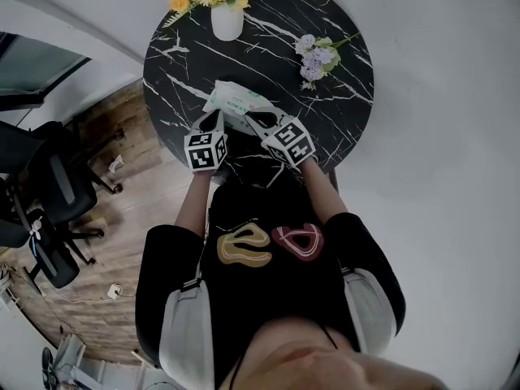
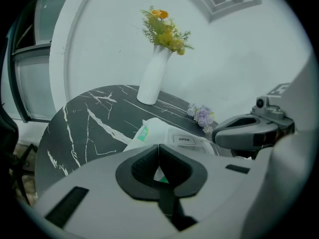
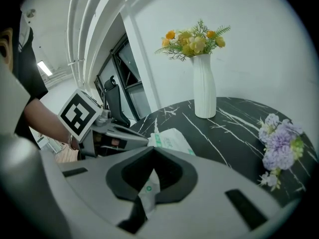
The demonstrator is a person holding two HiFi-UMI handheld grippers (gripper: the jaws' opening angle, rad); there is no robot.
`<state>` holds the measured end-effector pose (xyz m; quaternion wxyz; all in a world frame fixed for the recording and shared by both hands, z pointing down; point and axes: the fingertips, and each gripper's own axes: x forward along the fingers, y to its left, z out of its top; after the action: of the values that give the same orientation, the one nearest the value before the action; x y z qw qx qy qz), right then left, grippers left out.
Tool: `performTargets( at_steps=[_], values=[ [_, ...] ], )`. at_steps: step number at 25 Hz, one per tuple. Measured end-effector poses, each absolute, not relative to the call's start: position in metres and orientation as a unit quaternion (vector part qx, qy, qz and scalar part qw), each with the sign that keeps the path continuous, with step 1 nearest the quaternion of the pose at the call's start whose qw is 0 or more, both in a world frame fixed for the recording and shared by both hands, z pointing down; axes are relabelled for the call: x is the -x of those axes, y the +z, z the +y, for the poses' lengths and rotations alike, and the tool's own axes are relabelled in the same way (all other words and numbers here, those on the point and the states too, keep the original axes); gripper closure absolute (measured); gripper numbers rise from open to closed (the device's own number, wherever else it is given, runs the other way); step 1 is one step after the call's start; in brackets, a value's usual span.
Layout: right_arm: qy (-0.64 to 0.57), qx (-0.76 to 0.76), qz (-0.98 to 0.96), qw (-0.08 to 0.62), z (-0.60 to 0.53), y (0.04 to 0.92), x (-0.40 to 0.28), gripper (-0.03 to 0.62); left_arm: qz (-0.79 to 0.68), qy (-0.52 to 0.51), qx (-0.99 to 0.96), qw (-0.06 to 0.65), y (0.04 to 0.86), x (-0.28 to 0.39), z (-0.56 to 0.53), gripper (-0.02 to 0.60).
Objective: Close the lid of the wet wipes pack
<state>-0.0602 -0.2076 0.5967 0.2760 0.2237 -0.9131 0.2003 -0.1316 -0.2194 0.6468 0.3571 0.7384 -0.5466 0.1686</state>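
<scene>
The wet wipes pack is white with green print and lies on the near half of the round black marble table. In the left gripper view the pack shows a flat label marked OPEN. My left gripper is shut on the pack's near left edge, and a white and green sliver shows behind its closed tips. At the pack's near right edge my right gripper is also shut, with a white strip of the pack pinched behind its tips. Whether the lid is down I cannot tell.
A white vase with yellow and orange flowers stands at the table's far edge. A small purple posy lies at the far right. Office chairs stand on the wooden floor to the left.
</scene>
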Motion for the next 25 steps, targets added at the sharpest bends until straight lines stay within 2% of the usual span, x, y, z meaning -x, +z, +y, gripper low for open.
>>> performTargets(
  at_steps=[25],
  values=[
    [0.218,-0.219,-0.899,0.311,-0.205,0.627,0.073,0.583,-0.533,0.181,-0.749,0.350,0.647,0.131,-0.220,0.563]
  ],
)
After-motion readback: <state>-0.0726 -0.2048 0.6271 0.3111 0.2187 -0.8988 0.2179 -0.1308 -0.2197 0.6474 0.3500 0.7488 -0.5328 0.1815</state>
